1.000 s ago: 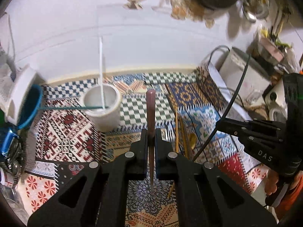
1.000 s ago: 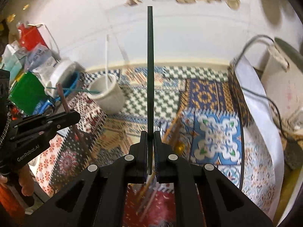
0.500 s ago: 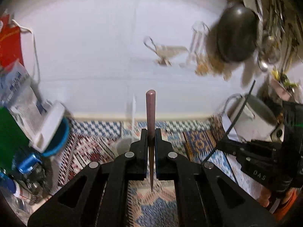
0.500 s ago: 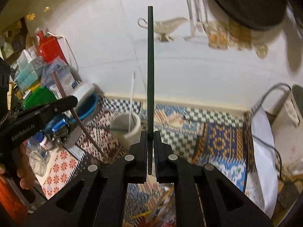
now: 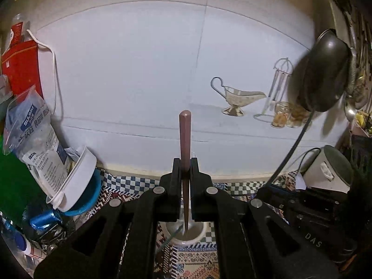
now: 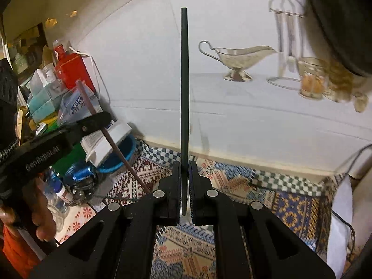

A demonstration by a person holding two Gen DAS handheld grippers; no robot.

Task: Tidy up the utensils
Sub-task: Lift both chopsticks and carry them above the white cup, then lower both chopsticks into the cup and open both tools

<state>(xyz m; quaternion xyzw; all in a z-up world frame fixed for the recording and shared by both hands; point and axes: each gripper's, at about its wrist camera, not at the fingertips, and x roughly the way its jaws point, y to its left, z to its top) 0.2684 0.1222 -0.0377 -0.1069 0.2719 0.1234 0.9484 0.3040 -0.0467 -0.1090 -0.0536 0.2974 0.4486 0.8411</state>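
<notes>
My left gripper (image 5: 185,162) is shut on a brown chopstick (image 5: 185,137), which stands upright between the fingers, its thin end pointing down over a white cup (image 5: 186,236). The cup shows only in the gap below the fingers. In the right wrist view the left gripper (image 6: 102,118) is at the left with the brown chopstick (image 6: 116,148) slanting through it, a person's hand (image 6: 34,220) on its handle. My right gripper (image 6: 184,165) is shut on a long dark chopstick (image 6: 184,81) that rises straight up. The right gripper (image 5: 267,189) also shows at the right of the left wrist view.
A patterned cloth (image 6: 290,204) covers the counter. A blue bowl (image 5: 93,197) with a white tub, bags and a red box (image 5: 21,69) crowd the left. On the wall ledge stand a gravy boat (image 5: 239,97) and glasses. A dark pan (image 5: 323,72) hangs at the right above a rice cooker (image 5: 325,172).
Both grippers have risen and tilted up with their chopsticks still held. The wall now fills both views, and the white cup has slid from ahead to beneath the left fingers.
</notes>
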